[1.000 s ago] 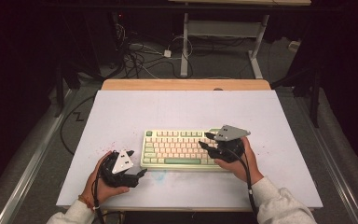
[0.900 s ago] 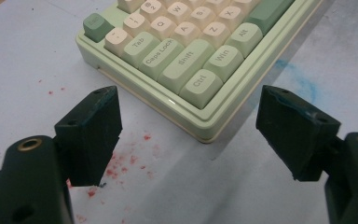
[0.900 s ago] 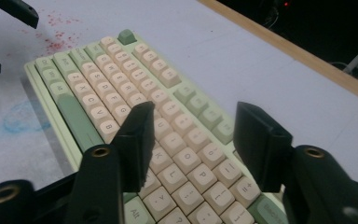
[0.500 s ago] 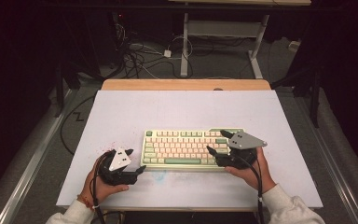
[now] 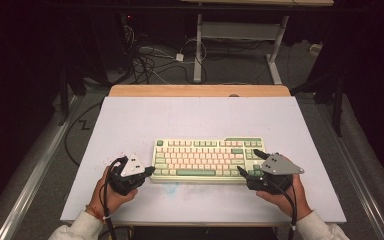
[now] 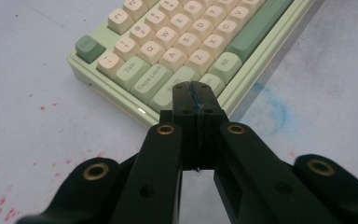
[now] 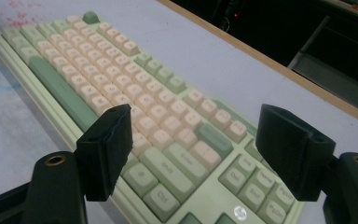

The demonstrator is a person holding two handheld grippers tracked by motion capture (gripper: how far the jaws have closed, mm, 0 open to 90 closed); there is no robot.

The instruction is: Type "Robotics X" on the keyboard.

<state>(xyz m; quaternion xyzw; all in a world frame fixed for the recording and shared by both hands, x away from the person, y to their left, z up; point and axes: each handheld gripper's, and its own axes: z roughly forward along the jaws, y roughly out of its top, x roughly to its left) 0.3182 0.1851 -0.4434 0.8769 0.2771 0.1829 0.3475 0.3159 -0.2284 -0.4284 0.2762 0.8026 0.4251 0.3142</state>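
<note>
Pale green plastic: the case of the rectangular keyboard (image 5: 207, 159), with cream and peach keycaps and darker green modifier keys and space bar.
Keyboard place: flat on the white-topped table (image 5: 200, 115), nearer the table's front edge than its back edge, roughly midway between the left and right edges, long side parallel to the front edge.
Left gripper: the black two-jaw left gripper (image 6: 196, 93), held in the left hand (image 5: 111, 192), sits at the keyboard's front left corner; its jaws have just been closing and now meet pad to pad with nothing between them, the tips over the bottom-row keys at that corner; whether they touch the keys cannot be told.
Right gripper: the black two-jaw right gripper (image 7: 193, 137), held in the right hand (image 5: 282, 192), is at the keyboard's front right corner; its jaws stand wide apart, one towards the main key block, the other over the right-hand key cluster, pressing on nothing.
Table marks: small red speckles (image 6: 42, 108) on the surface left of the keyboard, a faint blue smear (image 6: 272, 100) just in front of it.
Back edge: a bare strip of light wood (image 5: 200, 90).
</note>
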